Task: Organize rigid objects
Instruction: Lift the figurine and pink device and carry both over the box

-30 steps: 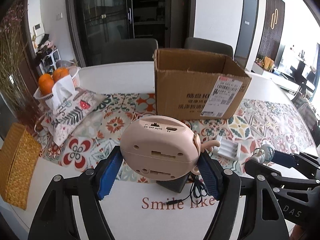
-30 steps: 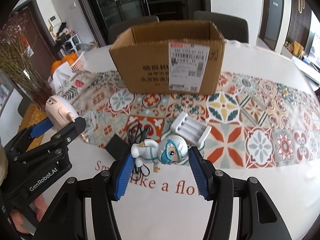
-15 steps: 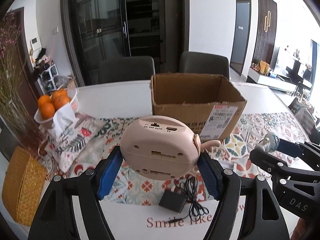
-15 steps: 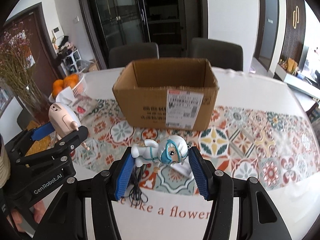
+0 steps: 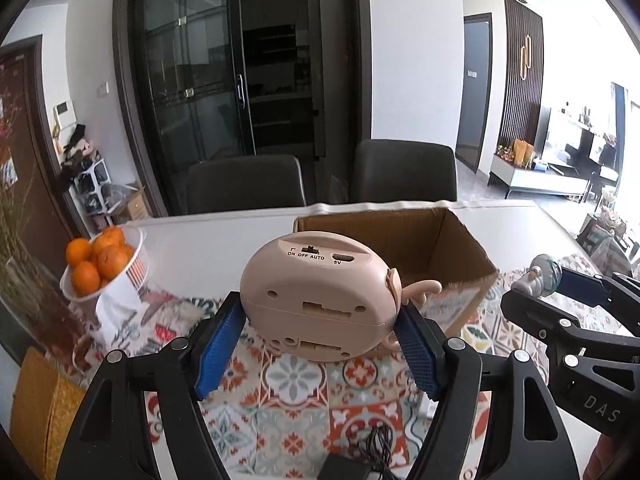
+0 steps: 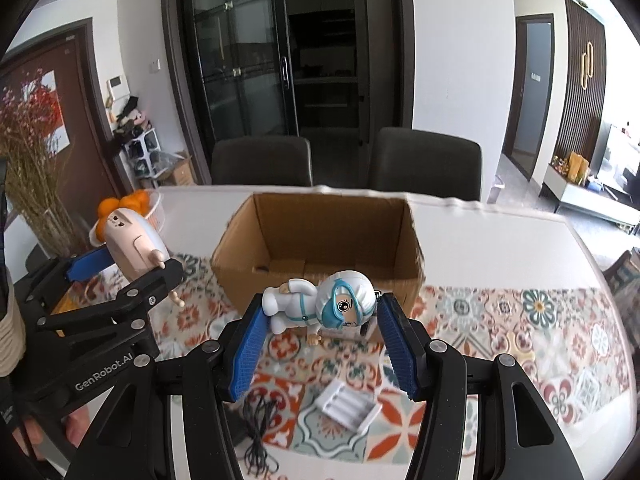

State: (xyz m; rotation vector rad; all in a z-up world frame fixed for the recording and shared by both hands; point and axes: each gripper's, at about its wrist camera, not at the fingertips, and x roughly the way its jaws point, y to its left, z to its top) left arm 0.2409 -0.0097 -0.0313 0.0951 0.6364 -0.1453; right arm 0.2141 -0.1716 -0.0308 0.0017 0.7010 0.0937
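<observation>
My left gripper (image 5: 316,344) is shut on a pink toy-shaped night light (image 5: 316,300), its underside with switch and 5V port facing me; it also shows in the right wrist view (image 6: 132,240). My right gripper (image 6: 320,344) is shut on a small figurine in a white suit with blue goggles (image 6: 324,304), lying sideways; it shows in the left wrist view (image 5: 542,280). Both are held above the table, just short of an open cardboard box (image 6: 332,236) (image 5: 452,248).
A white battery holder (image 6: 348,404) and a black adapter with coiled cable (image 6: 256,428) (image 5: 360,464) lie on the patterned runner (image 6: 520,320). A bowl of oranges (image 5: 100,268) and a yellow box (image 5: 40,412) stand at left. Two dark chairs (image 6: 424,168) stand behind the table.
Both grippers have risen and moved forward toward the box with their objects; I now look down into the box's open top.
</observation>
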